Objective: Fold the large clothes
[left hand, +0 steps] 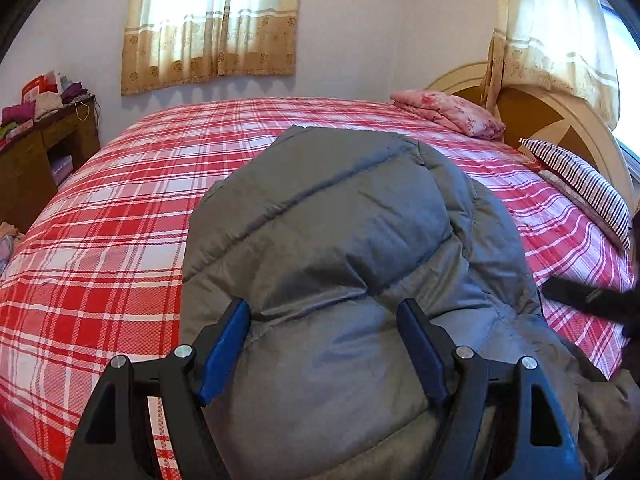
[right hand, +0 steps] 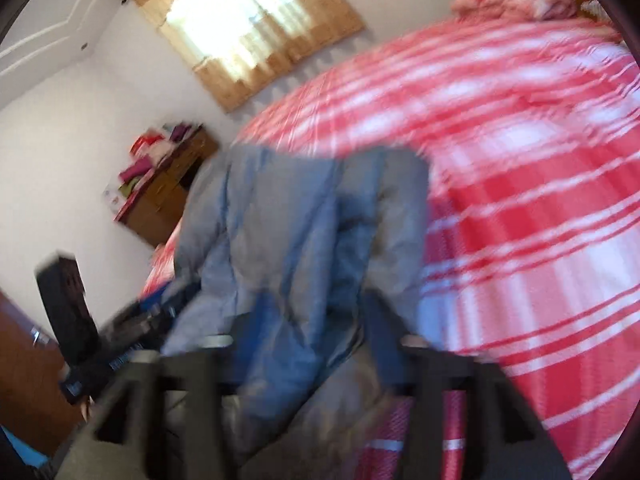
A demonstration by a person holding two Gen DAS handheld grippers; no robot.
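A grey puffer jacket [left hand: 340, 248] lies on a bed [left hand: 100, 208] covered in red and white plaid, its quilted bulk heaped up and running from the near edge toward the middle of the bed. In the left wrist view the left gripper [left hand: 324, 344] sits low over the near end of the jacket, its blue-padded fingers [left hand: 224, 348] spread wide to either side of a rounded fold; the pads stand beside the fabric without pinching it, so the grip looks released. At the right edge of that view a dark blurred shape [left hand: 588, 300] reaches in just beside the jacket; what it is cannot be told for sure.

The right wrist view is heavily smeared. The right gripper [right hand: 316, 340] has its jaws wide apart, with grey and bluish jacket fabric [right hand: 304, 232] bunched between and ahead of them; the blur hides whether the pads touch it, though nothing looks clamped. To the left of that view the other gripper shows as a dark blur at the jacket's edge.

At the head of the bed lie a folded pink floral cloth [left hand: 448, 114] and a striped pillow [left hand: 580, 184] against a cream headboard [left hand: 568, 120]. A wooden desk [left hand: 36, 156] piled with folded items stands by the far wall, under a curtained window [left hand: 212, 24]
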